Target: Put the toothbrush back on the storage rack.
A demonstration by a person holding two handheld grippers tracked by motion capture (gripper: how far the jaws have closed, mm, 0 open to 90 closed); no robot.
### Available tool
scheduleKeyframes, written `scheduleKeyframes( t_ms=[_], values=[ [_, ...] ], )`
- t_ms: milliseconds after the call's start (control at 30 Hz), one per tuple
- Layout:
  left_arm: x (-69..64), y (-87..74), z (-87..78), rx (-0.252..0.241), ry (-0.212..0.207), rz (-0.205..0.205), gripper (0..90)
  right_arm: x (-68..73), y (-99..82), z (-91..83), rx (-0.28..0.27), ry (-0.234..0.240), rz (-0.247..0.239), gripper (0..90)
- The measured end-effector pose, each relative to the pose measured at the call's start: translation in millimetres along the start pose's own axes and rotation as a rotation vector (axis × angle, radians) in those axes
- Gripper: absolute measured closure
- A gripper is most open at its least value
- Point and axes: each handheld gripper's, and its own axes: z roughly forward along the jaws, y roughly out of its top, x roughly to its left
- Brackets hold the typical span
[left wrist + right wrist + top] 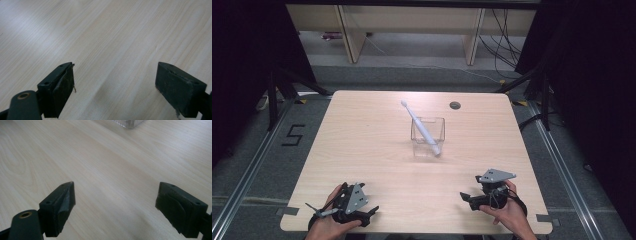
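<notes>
Toothbrush (pixel 421 128), white and slim, leans in the clear square cup (pixel 428 135) (landmark for everything else), bristle end up beyond the cup's far rim, handle end at its near wall. Both tools lie well apart from the cup, at the near desk (pixel 362 140) edge: left tool (pixel 371 212) nearer-left, right tool (pixel 464 196) nearer-right, each with jaws spread, nothing between.

black left gripper (pixel 371 212), right gripper (pixel 463 196); grey three-cornered top plates; blocky black fingers (pixel 62 86), screw holes.
</notes>
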Motion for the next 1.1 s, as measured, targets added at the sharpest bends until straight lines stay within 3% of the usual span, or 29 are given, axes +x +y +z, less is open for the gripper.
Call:
scheduleKeyframes(
  t_ms=[100,133,300,400,433,567,600,633,767,833,967,1000,1100],
  values=[
    [0.7,0.5,-0.2,-0.006,0.005,0.011,15.0,2.1,-2.6,-1.2,0.007,-0.014,0.024,16.5],
    [0.7,0.4,-0.2,-0.006,0.004,0.010,15.0,0.4,-2.7,-1.8,-0.005,-0.019,0.000,16.5],
    [0.3,0.1,1.5,-0.004,0.018,0.015,15.0,0.1,-6.3,-6.1,0.007,-0.030,0.004,16.5],
    [0.9,0.0,0.7,-0.002,0.005,0.014,15.0,0.8,-8.8,-7.0,0.020,-0.027,0.021,16.6],
    [1.0,0.0,0.7,-0.003,0.005,0.013,15.0,-0.6,-10.0,-7.0,0.011,-0.030,-0.002,16.6],
    [0.8,0.0,0.8,-0.002,0.006,0.015,15.0,-0.9,-12.2,-10.2,0.025,-0.047,0.005,16.7],
    [0.8,0.0,0.8,-0.003,0.006,0.015,15.0,1.0,-13.4,-11.5,0.044,-0.047,0.032,16.7],
    [0.6,0.0,1.1,-0.001,0.015,0.016,15.0,-1.7,-14.2,-10.2,0.019,-0.057,-0.005,16.7],
    [0.9,0.0,0.8,-0.001,0.013,0.016,15.0,-0.5,-16.4,-14.4,0.044,-0.058,0.031,16.7],
    [0.5,0.0,1.0,-0.005,0.014,0.013,15.0,-3.1,-18.0,-13.3,0.029,-0.067,-0.005,16.7],
    [0.9,0.0,0.7,-0.003,0.007,0.014,15.0,-1.7,-20.2,-15.3,0.032,-0.069,0.013,16.7],
    [0.9,0.0,0.7,0.000,0.012,0.017,15.0,-4.1,-20.5,-15.5,0.033,-0.064,-0.017,16.7],
    [0.8,0.3,0.4,-0.005,0.003,0.015,15.0,-0.8,-21.7,-17.2,0.050,-0.063,0.032,16.7]
  ],
)
